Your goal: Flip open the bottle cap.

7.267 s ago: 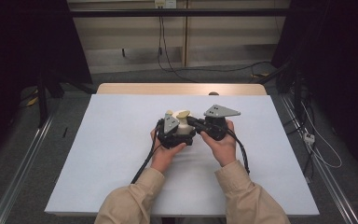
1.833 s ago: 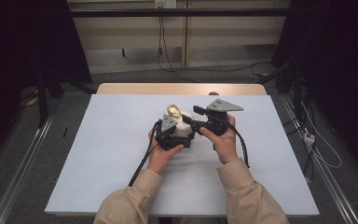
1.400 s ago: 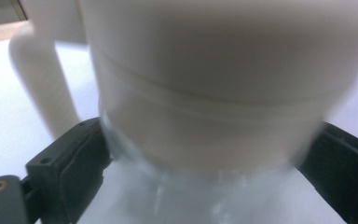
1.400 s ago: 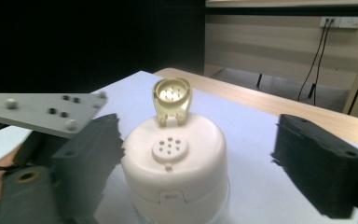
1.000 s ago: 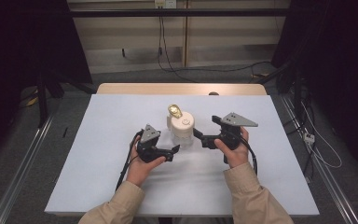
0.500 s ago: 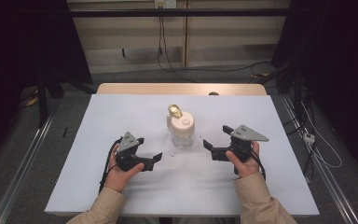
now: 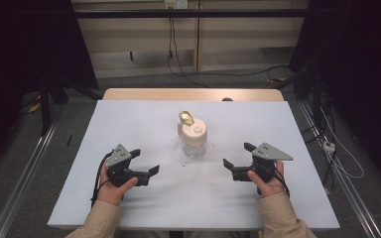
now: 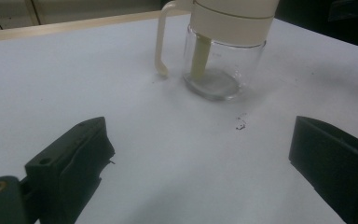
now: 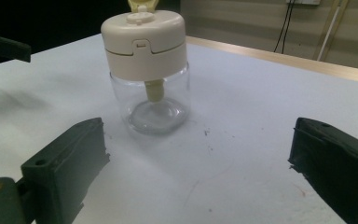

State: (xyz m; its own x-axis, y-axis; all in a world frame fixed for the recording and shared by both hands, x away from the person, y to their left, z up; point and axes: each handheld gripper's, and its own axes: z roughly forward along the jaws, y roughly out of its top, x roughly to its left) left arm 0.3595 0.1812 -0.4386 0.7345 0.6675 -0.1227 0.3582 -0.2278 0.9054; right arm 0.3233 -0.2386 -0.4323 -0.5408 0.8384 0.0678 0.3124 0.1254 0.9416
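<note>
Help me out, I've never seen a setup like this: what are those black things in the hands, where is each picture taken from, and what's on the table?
A person sits at a white table, holding a hand-held two-jaw gripper in each hand: the left gripper and the right gripper. No robot arm is involved. One picture comes from a camera above, looking down. The other two come from cameras riding on each gripper, so the black blocks at their lower corners are that gripper's own jaws, spread open. Between the grippers stands a clear glass jar with a cream lid and a cream handle. Neither gripper holds or touches anything.
</note>
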